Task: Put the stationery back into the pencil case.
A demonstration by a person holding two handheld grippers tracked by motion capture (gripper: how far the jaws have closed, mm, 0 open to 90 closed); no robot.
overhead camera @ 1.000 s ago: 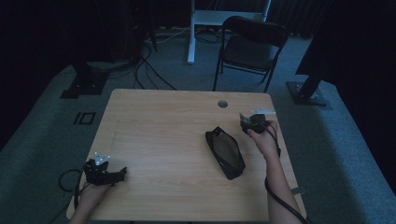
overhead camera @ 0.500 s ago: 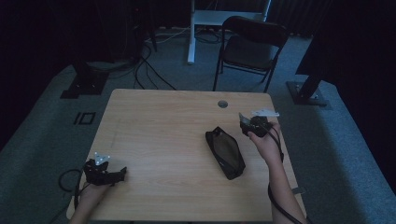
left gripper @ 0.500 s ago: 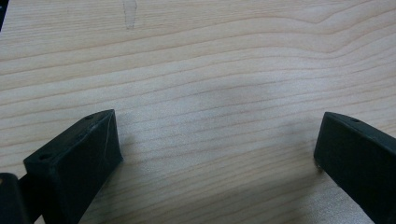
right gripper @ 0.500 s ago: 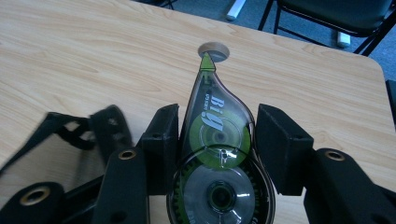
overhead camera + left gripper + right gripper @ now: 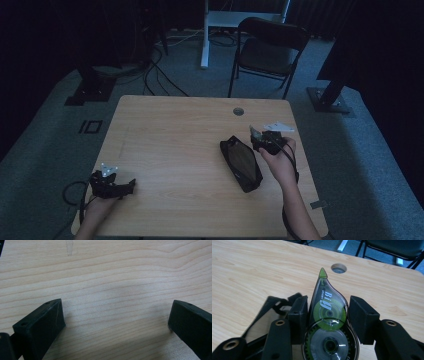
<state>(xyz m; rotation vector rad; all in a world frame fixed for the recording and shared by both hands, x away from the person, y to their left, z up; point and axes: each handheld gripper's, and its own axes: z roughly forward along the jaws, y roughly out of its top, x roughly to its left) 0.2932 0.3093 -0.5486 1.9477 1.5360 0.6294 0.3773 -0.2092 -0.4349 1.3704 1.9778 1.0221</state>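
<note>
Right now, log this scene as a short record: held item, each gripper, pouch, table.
held item: correction tape dispenser, green and clear, tip pointing away
right gripper: shut on the dispenser, raised beside the pouch
left gripper: open, nothing between its jaws, low over the bare wood
pouch: black, lying open on the table
table: light wood, round cable hole near the far edge

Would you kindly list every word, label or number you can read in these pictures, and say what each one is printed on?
"Big": large pale letters on the green side of the correction tape dispenser gripped in the right gripper.
A smaller line of print runs beside it on the dispenser: too small to read.
Black pouch, wooden table and left gripper: no lettering visible.
</note>
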